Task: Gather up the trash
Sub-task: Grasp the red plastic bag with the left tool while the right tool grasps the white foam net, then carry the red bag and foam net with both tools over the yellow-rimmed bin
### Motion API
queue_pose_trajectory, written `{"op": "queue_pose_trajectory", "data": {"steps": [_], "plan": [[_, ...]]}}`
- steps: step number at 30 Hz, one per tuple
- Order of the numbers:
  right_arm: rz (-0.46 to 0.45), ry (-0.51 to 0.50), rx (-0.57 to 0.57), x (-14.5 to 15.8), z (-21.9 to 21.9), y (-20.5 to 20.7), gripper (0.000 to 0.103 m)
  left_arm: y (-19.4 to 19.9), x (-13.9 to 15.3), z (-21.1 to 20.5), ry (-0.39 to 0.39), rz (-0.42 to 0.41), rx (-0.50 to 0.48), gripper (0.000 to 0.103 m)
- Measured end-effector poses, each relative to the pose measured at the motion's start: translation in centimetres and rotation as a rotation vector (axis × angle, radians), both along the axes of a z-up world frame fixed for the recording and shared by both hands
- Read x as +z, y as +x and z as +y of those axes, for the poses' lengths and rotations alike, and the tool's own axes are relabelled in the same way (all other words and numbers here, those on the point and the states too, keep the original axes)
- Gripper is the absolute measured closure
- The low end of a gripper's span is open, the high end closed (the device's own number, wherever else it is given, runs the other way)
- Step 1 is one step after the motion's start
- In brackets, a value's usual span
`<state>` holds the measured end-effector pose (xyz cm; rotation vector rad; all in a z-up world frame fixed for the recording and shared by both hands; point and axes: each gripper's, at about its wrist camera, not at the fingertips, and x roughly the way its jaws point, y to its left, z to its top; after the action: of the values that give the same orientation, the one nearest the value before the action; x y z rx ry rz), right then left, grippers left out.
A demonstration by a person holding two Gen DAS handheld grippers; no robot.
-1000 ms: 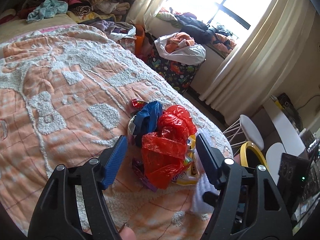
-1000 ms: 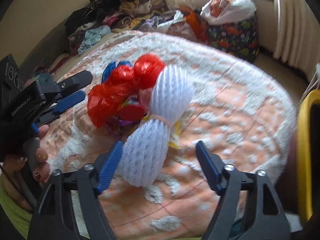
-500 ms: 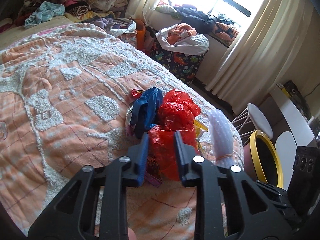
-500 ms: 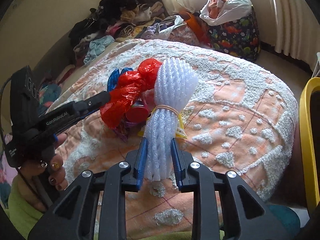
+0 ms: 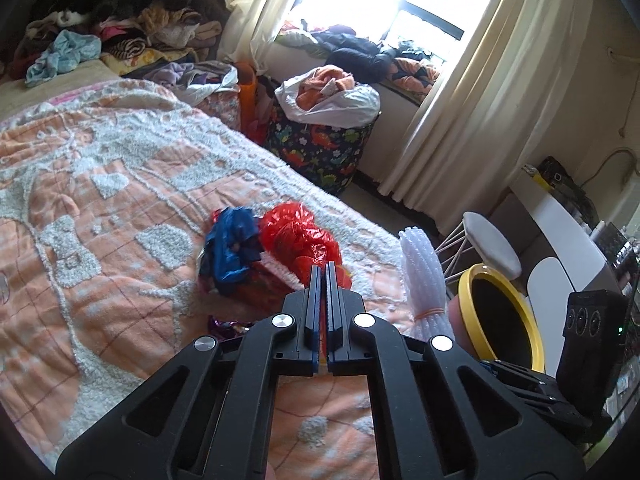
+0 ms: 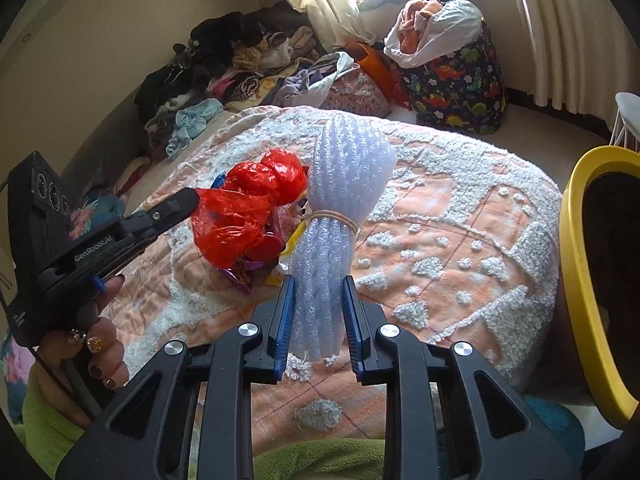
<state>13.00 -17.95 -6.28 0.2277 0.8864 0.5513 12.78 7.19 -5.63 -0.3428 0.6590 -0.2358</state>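
I see a bed (image 5: 120, 208) under an orange quilt with white tufted patterns. On it lies crumpled blue plastic (image 5: 232, 248) beside purple foil wrappers (image 6: 240, 276).

daylight coming through window (image 5: 404, 8), cream curtains (image 5: 460, 92) hanging, clothes (image 5: 120, 28) piling behind bed (image 5: 100, 184)

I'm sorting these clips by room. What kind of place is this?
Most likely a lived-in bedroom: a bed under an orange-and-white bedspread, clothes piled at its far end, a full dinosaur-print laundry hamper beside a curtained window.
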Motion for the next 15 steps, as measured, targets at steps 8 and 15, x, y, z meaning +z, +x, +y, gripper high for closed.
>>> {"op": "queue_pose_trajectory", "data": {"steps": [8, 15], "plan": [[-0.075, -0.034, -0.019, 1.6, -1.5, -1.0, 0.080, -1.2, 2.1, -2.1, 0.017, -0.075, -0.025, 0.103], [-0.104, 0.011, -0.057, 3.2, -3.8, -1.0, 0.080, -1.9, 3.9, -4.0, 0.045, -0.114, -0.056, 0.103]]}}
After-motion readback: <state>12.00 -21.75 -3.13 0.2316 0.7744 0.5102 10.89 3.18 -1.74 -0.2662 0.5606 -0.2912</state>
